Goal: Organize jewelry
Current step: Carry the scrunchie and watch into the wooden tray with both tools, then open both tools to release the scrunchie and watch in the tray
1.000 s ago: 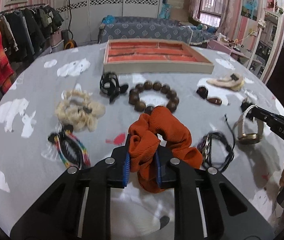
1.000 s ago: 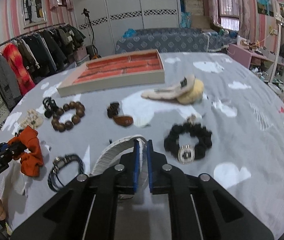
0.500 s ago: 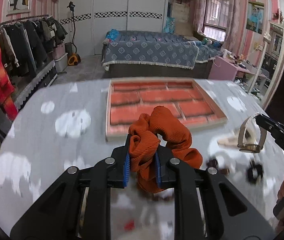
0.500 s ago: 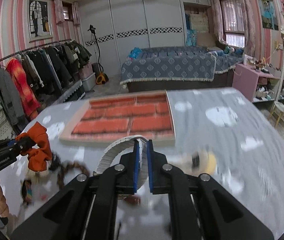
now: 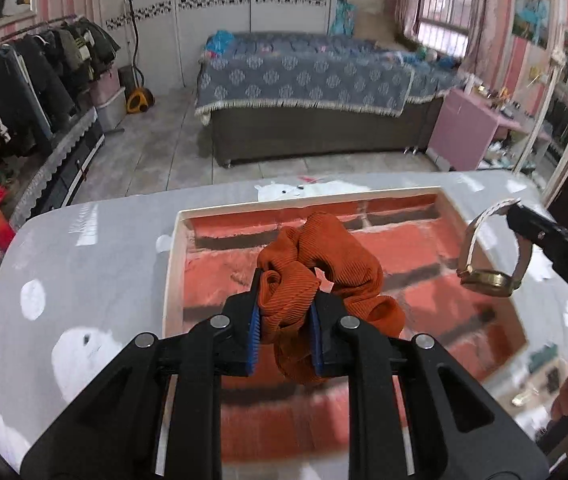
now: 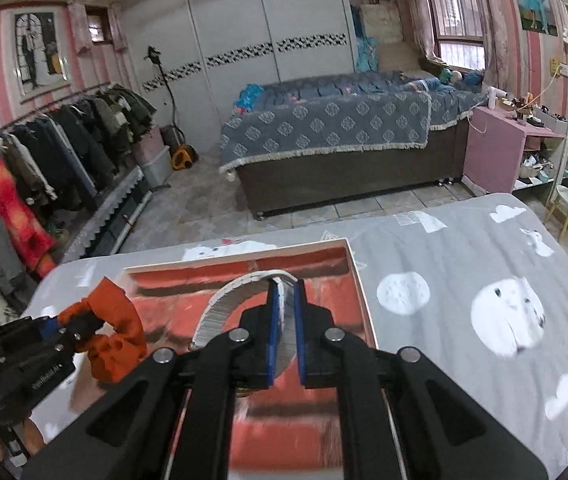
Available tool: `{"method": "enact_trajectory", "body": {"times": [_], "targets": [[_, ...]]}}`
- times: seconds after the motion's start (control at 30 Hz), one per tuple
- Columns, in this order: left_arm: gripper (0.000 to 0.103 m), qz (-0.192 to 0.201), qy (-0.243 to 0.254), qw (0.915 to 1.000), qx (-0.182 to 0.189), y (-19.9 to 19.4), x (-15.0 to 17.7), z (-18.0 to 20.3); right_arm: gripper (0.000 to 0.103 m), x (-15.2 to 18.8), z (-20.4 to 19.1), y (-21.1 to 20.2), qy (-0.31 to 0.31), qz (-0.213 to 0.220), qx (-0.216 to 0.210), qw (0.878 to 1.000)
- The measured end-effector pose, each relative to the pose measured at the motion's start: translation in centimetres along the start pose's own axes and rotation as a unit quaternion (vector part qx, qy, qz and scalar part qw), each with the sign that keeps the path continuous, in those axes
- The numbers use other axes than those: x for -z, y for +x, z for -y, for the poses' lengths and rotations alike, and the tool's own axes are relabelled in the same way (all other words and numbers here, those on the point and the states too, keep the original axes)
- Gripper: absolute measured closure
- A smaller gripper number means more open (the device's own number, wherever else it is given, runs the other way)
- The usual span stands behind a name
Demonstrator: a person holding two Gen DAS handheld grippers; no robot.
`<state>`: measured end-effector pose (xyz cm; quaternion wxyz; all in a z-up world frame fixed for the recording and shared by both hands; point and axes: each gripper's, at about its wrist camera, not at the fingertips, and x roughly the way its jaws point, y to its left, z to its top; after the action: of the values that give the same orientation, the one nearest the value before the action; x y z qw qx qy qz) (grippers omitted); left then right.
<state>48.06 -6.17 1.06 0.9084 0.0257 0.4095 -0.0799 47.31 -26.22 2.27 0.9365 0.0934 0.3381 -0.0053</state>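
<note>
Lighting and image quality: even indoor daylight, fisheye views.
Light enters from the barred window [image 6: 457, 46]; pale glare on the grey tablecloth [image 5: 84, 240]; tray [image 5: 423, 248] motion-smeared; black vignette and bent lines at edges.

Near part of the tray [image 5: 323, 412] is motion-blurred; small items [image 5: 539, 380] beside its right edge are unreadable smears.

Table [image 5: 84, 248] covered with grey cloth printed with white cloud and animal shapes. On it, toward the far edge, a shallow tray [image 5: 172, 264] with pale rim and red-orange lining split into compartments by ridges [image 6: 357, 280]. Some small items on the cloth at the near right [image 5: 543, 376], too blurred to identify.
</note>
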Motion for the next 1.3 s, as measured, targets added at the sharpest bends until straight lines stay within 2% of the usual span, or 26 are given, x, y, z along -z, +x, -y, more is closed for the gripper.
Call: {"method": "enact_trajectory", "body": {"times": [0.23, 0.47, 0.8, 0.93, 1.03, 1.1, 1.13, 1.17, 1.2, 1.23, 1.3], "targets": [[0.085, -0.057, -0.028, 0.9978, 0.02, 6.1, -2.6, -1.6, 0.095, -1.2, 0.5, 7.0, 0.002, -0.062, 0.02, 0.998], [0.085, -0.088, -0.015, 0.996, -0.004, 8.9, -3.5, -2.1, 0.095, -2.0, 0.1, 10.6, -0.02, -0.107, 0.046, 0.993], [0.084, -0.102, -0.012, 0.9945, -0.02, 10.6, -3.4, -2.0, 0.096, -2.3, -0.1, 12.2, -0.047, -0.143, 0.064, 0.987], [0.081, -0.103, -0.017, 0.9943, -0.021, 10.8, -3.4, -1.8, 0.095, -1.8, 0.5, 12.8, -0.038, -0.154, 0.061, 0.986], [0.075, -0.103, -0.019, 0.9943, -0.022, 10.8, -3.4, -2.0, 0.093, -1.7, 0.4, 12.3, -0.044, -0.151, 0.059, 0.986], [0.067, -0.1, -0.019, 0.9945, -0.025, 10.4, -3.4, -2.0, 0.093, -1.8, 0.5, 11.6, -0.04, -0.143, 0.058, 0.987], [0.066, -0.096, -0.02, 0.9948, -0.026, 10.1, -3.4, -2.1, 0.09, -1.9, 0.6, 11.2, -0.035, -0.139, 0.056, 0.988], [0.063, -0.095, -0.02, 0.9949, -0.026, 9.7, -3.4, -2.2, 0.082, -2.1, 0.6, 10.7, -0.031, -0.135, 0.05, 0.989], [0.061, -0.093, -0.021, 0.9951, -0.025, 9.3, -3.4, -2.2, 0.069, -2.2, 0.5, 10.0, -0.031, -0.129, 0.045, 0.99], [0.059, -0.091, -0.022, 0.9953, -0.024, 8.7, -3.4, -2.2, 0.061, -2.3, 0.3, 9.1, -0.038, -0.12, 0.046, 0.991], [0.047, -0.083, -0.021, 0.9961, -0.022, 7.4, -3.3, -2.2, 0.059, -2.4, -0.1, 7.4, -0.055, -0.102, 0.053, 0.992]]}}
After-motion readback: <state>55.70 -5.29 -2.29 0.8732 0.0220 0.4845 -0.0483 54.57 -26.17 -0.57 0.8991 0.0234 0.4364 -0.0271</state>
